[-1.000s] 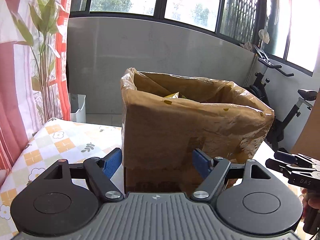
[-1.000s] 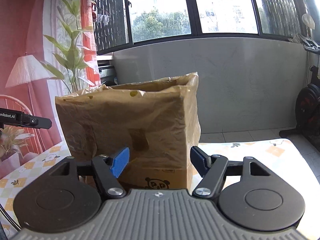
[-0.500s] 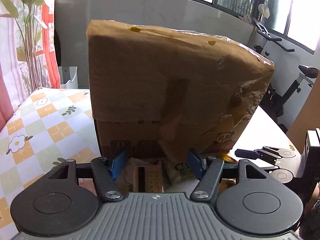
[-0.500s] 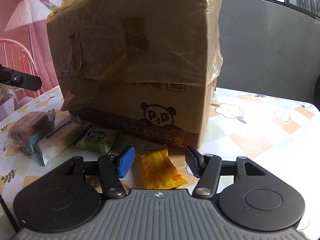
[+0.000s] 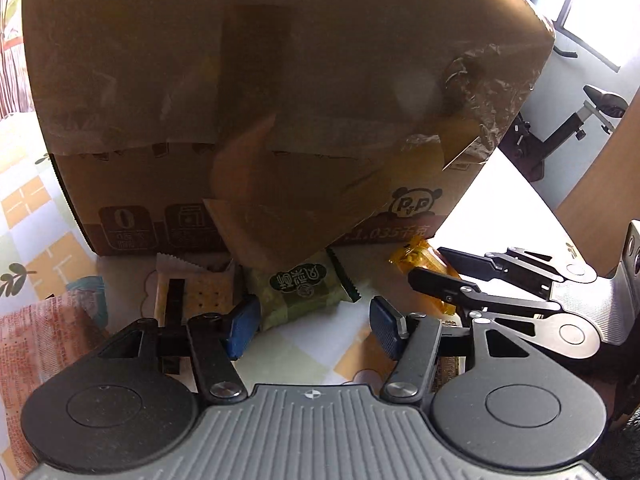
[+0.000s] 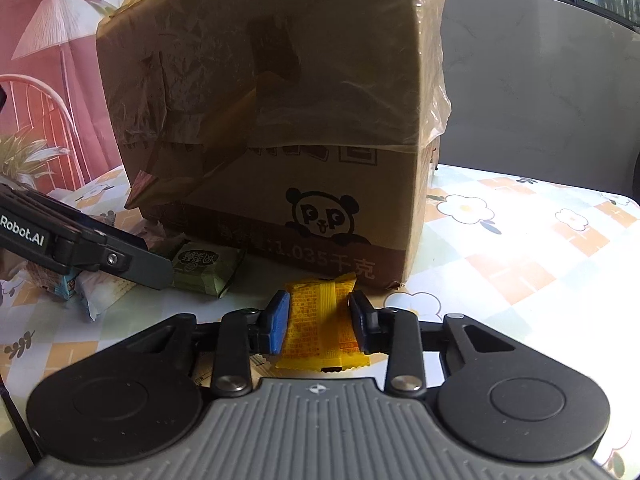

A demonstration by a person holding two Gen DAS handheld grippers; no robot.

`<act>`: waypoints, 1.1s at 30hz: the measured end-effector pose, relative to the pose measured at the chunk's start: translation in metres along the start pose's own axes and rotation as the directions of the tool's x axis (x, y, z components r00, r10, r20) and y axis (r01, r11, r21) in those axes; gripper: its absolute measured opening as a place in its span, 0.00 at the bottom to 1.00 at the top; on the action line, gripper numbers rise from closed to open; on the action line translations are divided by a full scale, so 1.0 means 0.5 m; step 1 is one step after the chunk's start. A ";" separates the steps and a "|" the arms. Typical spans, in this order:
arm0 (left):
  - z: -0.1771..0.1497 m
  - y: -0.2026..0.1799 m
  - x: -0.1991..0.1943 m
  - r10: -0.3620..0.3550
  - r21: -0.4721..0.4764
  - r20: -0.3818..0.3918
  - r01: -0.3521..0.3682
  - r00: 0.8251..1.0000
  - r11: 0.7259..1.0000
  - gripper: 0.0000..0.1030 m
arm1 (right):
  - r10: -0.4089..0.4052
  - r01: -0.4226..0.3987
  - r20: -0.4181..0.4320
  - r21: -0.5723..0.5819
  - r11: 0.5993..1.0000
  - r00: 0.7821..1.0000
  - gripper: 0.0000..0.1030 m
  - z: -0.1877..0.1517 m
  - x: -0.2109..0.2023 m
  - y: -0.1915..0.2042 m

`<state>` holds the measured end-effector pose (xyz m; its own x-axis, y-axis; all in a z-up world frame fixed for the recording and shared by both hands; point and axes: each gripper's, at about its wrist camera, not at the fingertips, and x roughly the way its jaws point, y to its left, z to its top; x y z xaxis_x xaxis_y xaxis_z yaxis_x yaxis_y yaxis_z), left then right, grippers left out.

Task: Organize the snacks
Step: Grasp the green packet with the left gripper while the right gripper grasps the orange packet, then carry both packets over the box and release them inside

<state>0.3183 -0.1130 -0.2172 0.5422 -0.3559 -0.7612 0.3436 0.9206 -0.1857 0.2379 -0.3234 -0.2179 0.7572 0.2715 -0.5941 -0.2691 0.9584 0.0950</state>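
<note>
Standing on the flowered tablecloth, the cardboard box with its plastic liner is probably the place for the snacks; its inside cannot be seen. The packets lie loose before its base. The right gripper has just been closing and now pinches the yellow packet, I think to lift it. The left gripper stays half open near the green packet, holding nothing.
</note>
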 end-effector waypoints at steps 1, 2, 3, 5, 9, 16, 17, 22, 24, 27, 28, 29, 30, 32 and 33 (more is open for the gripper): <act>0.000 -0.001 0.005 0.019 0.005 0.002 -0.019 1.000 1.000 0.61 | 0.004 -0.004 0.003 0.020 1.000 1.000 0.34 -0.001 0.000 -0.006; 0.000 -0.003 0.011 0.043 0.010 0.005 -0.043 0.999 0.999 0.61 | 0.006 -0.006 0.004 0.030 1.000 1.000 0.34 -0.001 0.000 -0.009; 0.001 -0.003 0.015 0.064 0.011 0.008 -0.064 0.998 0.998 0.61 | 0.011 -0.011 0.007 0.038 0.999 1.000 0.34 -0.001 -0.001 -0.012; 0.003 0.001 0.020 0.083 -0.007 0.018 -0.083 0.996 0.997 0.62 | 0.011 -0.012 0.010 0.037 0.999 1.000 0.34 0.001 -0.002 -0.012; 0.019 0.006 0.039 0.088 -0.053 0.005 -0.087 0.996 0.995 0.64 | 0.022 -0.022 0.002 0.031 0.999 1.000 0.34 0.002 0.000 -0.012; 0.034 -0.005 0.076 0.104 -0.074 -0.005 -0.104 0.995 0.992 0.68 | 0.042 -0.041 -0.020 0.010 0.999 0.999 0.34 0.004 0.009 -0.007; 0.034 -0.009 0.081 0.113 -0.069 -0.005 -0.113 0.994 0.991 0.69 | 0.043 -0.042 -0.019 0.013 0.999 0.999 0.34 0.003 0.010 -0.007; 0.026 -0.037 0.097 0.147 -0.047 0.023 -0.146 0.989 0.988 0.76 | 0.044 -0.043 -0.005 0.043 0.998 0.999 0.34 0.002 0.008 -0.016; 0.014 -0.050 0.095 0.167 -0.014 0.034 -0.167 0.985 0.986 0.75 | 0.044 -0.044 -0.004 0.054 0.998 0.999 0.34 0.002 0.007 -0.019; 0.001 -0.069 0.098 0.194 0.015 0.049 -0.195 0.980 0.981 0.63 | 0.045 -0.045 -0.005 0.057 0.997 0.999 0.34 0.003 0.007 -0.022; -0.001 -0.071 0.093 0.205 0.022 0.044 -0.206 0.978 0.978 0.62 | 0.045 -0.045 -0.007 0.056 0.997 0.999 0.34 0.003 0.007 -0.022; -0.003 -0.074 0.089 0.216 0.021 0.038 -0.217 0.976 0.976 0.60 | 0.046 -0.045 -0.007 0.056 0.997 0.999 0.34 0.004 0.008 -0.022; -0.007 -0.076 0.084 0.219 0.017 0.032 -0.219 0.975 0.976 0.57 | 0.050 -0.049 -0.009 0.059 0.997 0.999 0.34 0.004 0.008 -0.023; -0.021 -0.077 0.069 0.215 0.004 0.030 -0.215 0.976 0.977 0.57 | 0.054 -0.053 -0.013 0.068 0.996 0.998 0.34 0.004 0.010 -0.027; -0.027 -0.076 0.061 0.212 -0.004 0.031 -0.212 0.977 0.977 0.57 | 0.055 -0.054 -0.017 0.072 0.996 0.998 0.34 0.005 0.012 -0.028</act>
<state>0.3114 -0.1569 -0.2414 0.6259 -0.1574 -0.7639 0.2179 0.9757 -0.0225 0.2474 -0.3351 -0.2208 0.7308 0.3224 -0.6017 -0.2658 0.9463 0.1842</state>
